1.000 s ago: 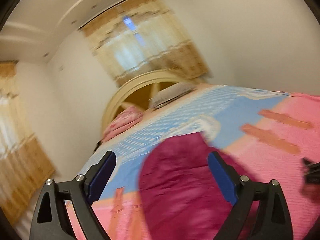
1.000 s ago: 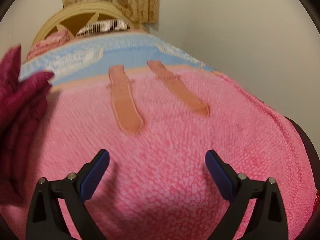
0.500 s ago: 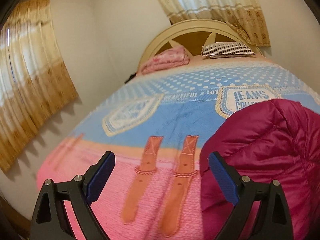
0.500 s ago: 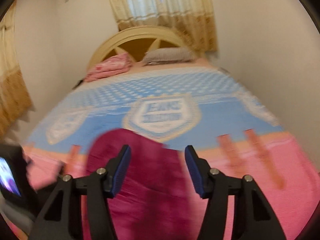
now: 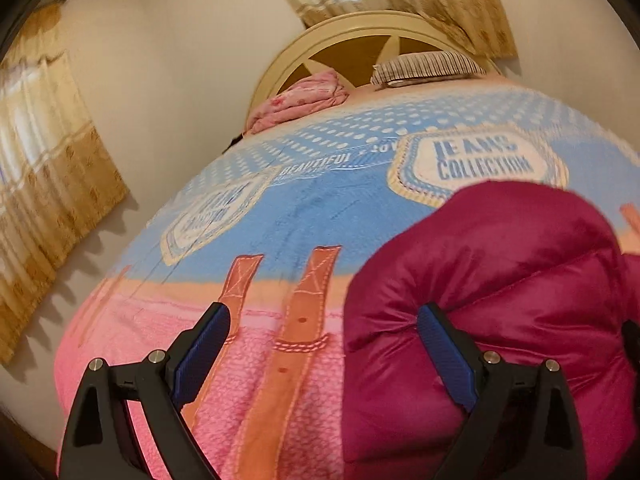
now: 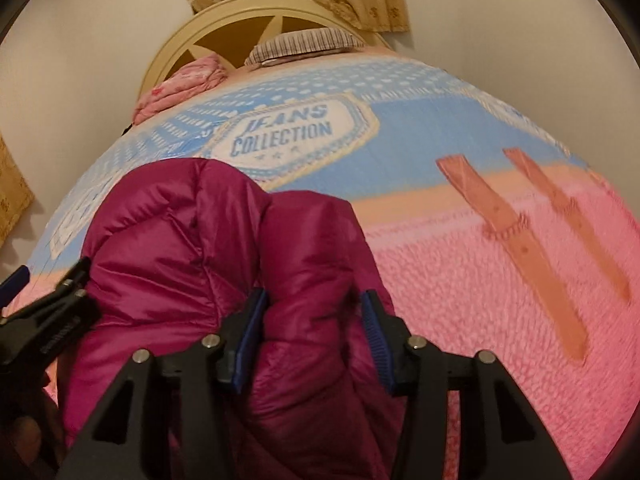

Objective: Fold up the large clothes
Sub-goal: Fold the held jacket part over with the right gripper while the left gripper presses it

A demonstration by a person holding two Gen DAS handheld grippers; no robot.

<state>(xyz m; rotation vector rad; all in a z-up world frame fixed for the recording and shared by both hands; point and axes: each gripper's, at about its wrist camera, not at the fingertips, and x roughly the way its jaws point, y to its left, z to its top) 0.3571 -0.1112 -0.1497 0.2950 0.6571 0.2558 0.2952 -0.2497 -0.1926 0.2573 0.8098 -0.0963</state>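
Holding: my right hand-held gripper (image 6: 314,334) pinches a puffy fold of the magenta down jacket (image 6: 208,248); its jaws have just been closing, and both blue pads now press into the fabric bulging between them.
Left tool: my left hand-held gripper (image 5: 324,354) stands spread wide. Its right finger (image 5: 448,356) dents the near left edge of the jacket, while its left finger hangs over the bedspread; nothing is squeezed between them.
Jacket: I see it bunched in a rounded heap on the bed, near the foot end, lying partly on the pink zone and partly on the blue zone of the bedspread (image 5: 304,216).
Cross view: from the right wrist camera I see the left tool's black frame at the left edge, beside the jacket heap.
Bedspread print: a "JEANS COLLECTION" badge (image 6: 288,132) sits just beyond the jacket; two orange strap shapes (image 5: 288,332) run down the pink part to the left of the heap, and two more (image 6: 516,232) lie to its right.
Head of bed: a folded pink quilt (image 5: 300,96) and a striped pillow (image 5: 424,66) rest against the curved cream headboard (image 5: 352,32).
Room: I see beige patterned curtains (image 5: 48,168) on the left wall and behind the headboard.
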